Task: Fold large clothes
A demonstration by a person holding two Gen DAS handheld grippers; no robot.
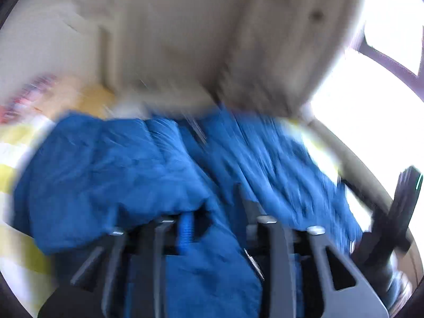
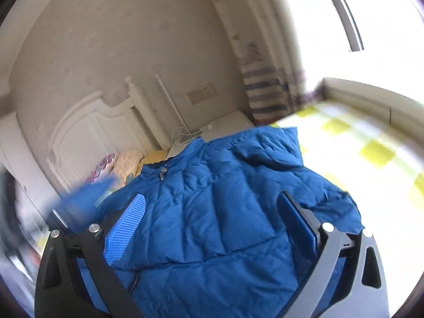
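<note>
Blue jacket [image 2: 212, 212] spread on the bed [image 2: 371, 153], over a yellow-and-white checked sheet, collar toward the headboard [image 2: 87, 124], zip pull [image 2: 162, 172] near the top. Right gripper [image 2: 212, 212] hovering above the quilted front, fingers [image 2: 127, 228] spread wide, nothing pinched. Left gripper [image 1: 214, 228] badly blurred; jacket fabric bunched between and over its fingers, but impossible to tell whether pinched or merely draped there. Judging by the heaped look in the left view, probably mid-fold, 1 side being swept across the body. To do this step well: carry the held edge low and level, so the puffy filling does not balloon. Lay the edge parallel to the zip line rather than skewed. Use the right gripper to pin the body flat near the middle while the fold lands. Press air out toward the hem before release. Risk: slick shell sliding on the sheet and dragging the whole jacket, so slow the sweep near the end. Check the sleeve is tucked inside, not trailing off the bed.
</note>
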